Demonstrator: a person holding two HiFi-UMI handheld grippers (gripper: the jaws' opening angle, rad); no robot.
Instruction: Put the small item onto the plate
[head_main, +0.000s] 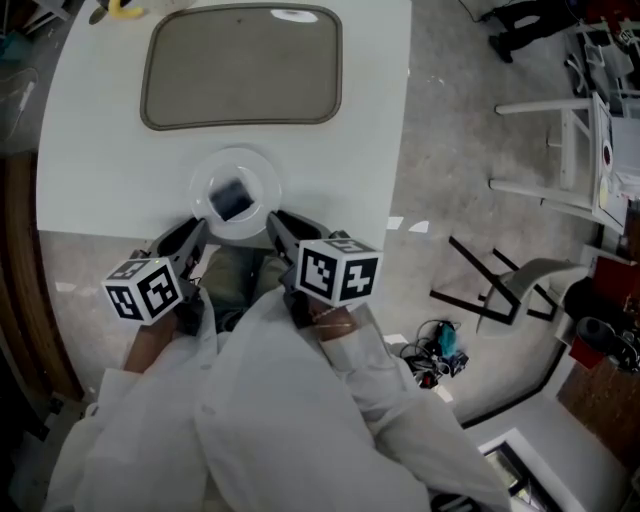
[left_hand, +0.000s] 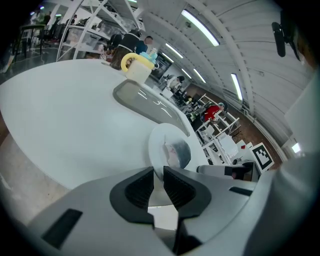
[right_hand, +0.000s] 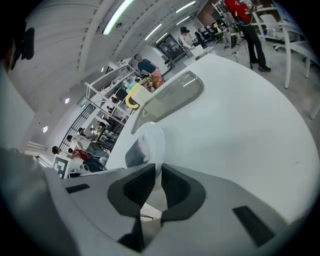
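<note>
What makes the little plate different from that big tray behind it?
The plate is round; the tray is a rounded rectangle. The plate is white, the tray dull grey-brown. The plate is much smaller, sits nearest the table's edge and carries a dark small item; the tray lies farther back. Both rest on the white table.

Left gripper (head_main: 198, 229) and right gripper (head_main: 276, 219) slant downward, jaws pinched narrow.

A small dark square item (head_main: 231, 200) lies flat inside the round white plate (head_main: 203, 178), just above mid-frame.
</note>
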